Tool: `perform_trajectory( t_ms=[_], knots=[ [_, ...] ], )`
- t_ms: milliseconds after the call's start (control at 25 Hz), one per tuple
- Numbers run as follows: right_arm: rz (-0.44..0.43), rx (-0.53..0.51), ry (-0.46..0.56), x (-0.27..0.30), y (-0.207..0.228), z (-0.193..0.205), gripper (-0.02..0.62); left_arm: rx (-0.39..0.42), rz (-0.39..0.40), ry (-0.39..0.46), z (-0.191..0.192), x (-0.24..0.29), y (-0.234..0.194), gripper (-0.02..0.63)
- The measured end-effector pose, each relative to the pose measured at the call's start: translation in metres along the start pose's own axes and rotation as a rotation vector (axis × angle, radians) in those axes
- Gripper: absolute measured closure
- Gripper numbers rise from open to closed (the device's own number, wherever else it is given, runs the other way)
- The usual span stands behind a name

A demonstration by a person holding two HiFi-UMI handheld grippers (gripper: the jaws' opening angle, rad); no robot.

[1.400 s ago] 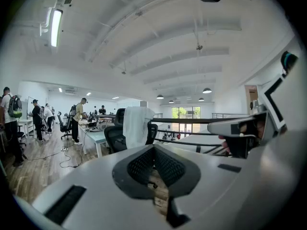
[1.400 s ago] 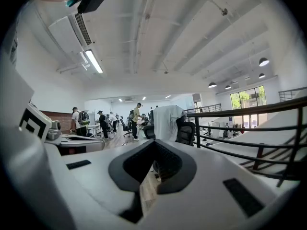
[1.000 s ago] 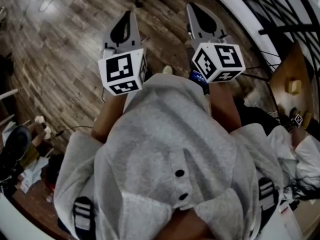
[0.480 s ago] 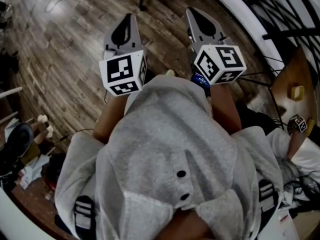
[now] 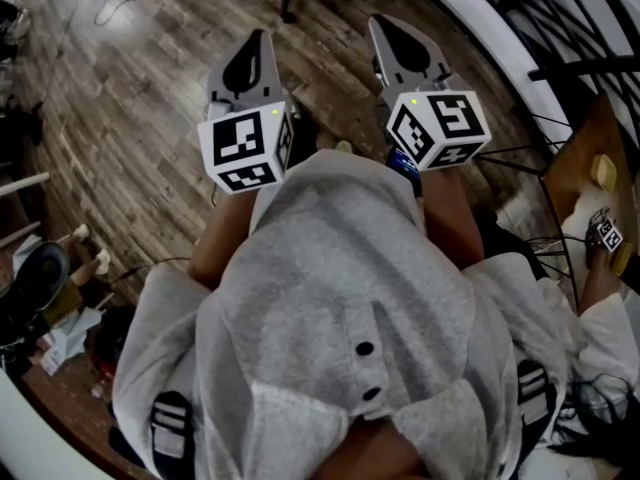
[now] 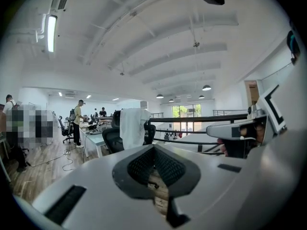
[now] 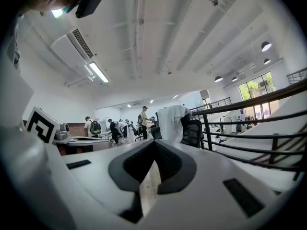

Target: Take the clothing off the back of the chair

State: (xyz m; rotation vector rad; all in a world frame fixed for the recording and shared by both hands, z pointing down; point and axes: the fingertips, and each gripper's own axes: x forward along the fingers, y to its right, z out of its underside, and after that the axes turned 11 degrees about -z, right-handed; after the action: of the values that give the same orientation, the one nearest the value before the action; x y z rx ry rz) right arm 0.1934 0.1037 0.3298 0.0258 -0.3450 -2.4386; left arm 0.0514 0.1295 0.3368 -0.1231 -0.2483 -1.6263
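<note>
Head view: the left gripper (image 5: 260, 40) and the right gripper (image 5: 393, 30) point ahead side by side over the wood floor (image 5: 120, 98), each with its marker cube (image 5: 245, 148) behind the fingers. Neither touches anything.

Left gripper view: the fingers are clenched tip to tip with nothing between them. The white clothing (image 6: 133, 127) hangs over the back of a black chair (image 6: 110, 140), well beyond the fingertips and a little to their left. It may be a shirt, but it is too small to tell.

Right gripper view: these fingers are also pressed together and empty. The clothing lies far past the tips, slightly to their right, with a black railing (image 7: 249, 110) further right.
</note>
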Motion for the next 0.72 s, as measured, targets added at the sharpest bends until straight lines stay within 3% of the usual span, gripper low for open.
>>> perform_trajectory(
  t_ms=[720],
  knots=[
    [0.007,-0.042,0.001,0.041,0.013,-0.008,0.584,-0.042,0.028,0.014,-0.001,0.038,-0.016,0.596]
  ],
)
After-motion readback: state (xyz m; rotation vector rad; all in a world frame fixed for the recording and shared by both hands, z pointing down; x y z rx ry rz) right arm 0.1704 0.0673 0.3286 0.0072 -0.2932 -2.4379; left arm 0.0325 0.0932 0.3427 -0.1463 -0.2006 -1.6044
